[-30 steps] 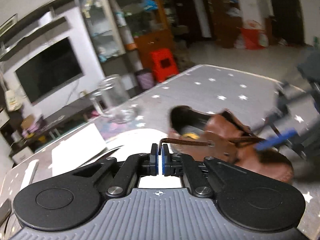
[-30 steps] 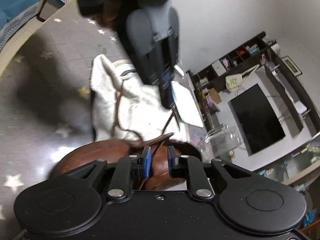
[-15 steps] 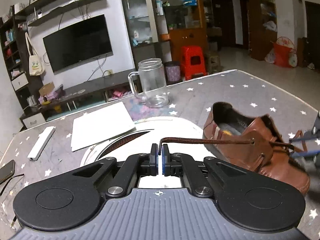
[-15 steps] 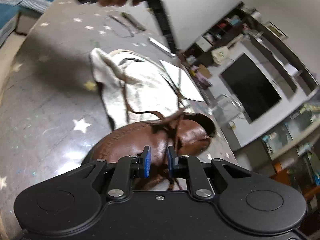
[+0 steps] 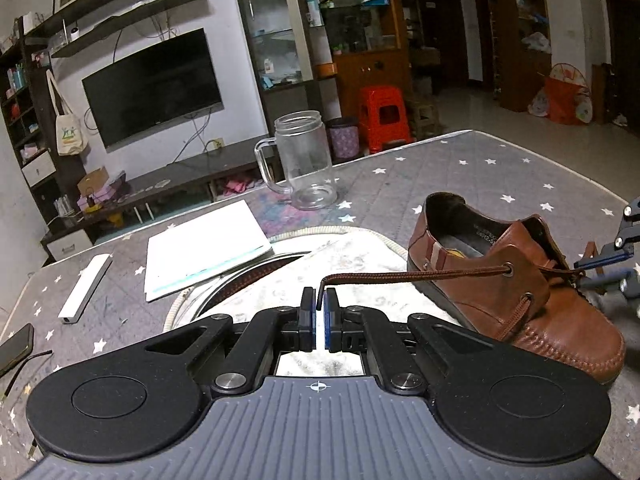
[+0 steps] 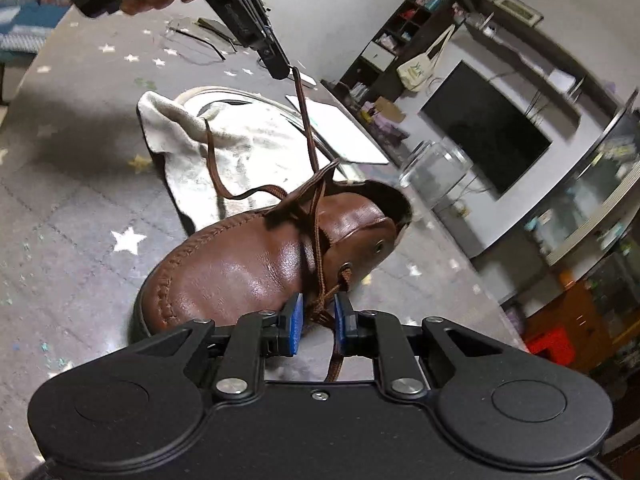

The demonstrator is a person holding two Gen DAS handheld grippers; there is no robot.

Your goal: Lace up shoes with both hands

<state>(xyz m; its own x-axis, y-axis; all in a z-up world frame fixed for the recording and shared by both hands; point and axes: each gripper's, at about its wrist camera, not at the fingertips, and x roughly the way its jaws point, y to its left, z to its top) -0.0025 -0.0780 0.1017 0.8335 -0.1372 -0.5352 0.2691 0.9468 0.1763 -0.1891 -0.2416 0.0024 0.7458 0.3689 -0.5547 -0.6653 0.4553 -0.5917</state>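
1. Pinching the lace (image 5: 412, 276) tip, your left tongs (image 5: 319, 312) hold it taut from the shoe (image 5: 520, 292) eyelet.
2. Right tongs (image 6: 318, 322) are closing around the other strand, pads not touching yet, toe just ahead.

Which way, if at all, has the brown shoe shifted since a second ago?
No: the brown shoe keeps its place, heel beside the white cloth edge, right of the glass mug.
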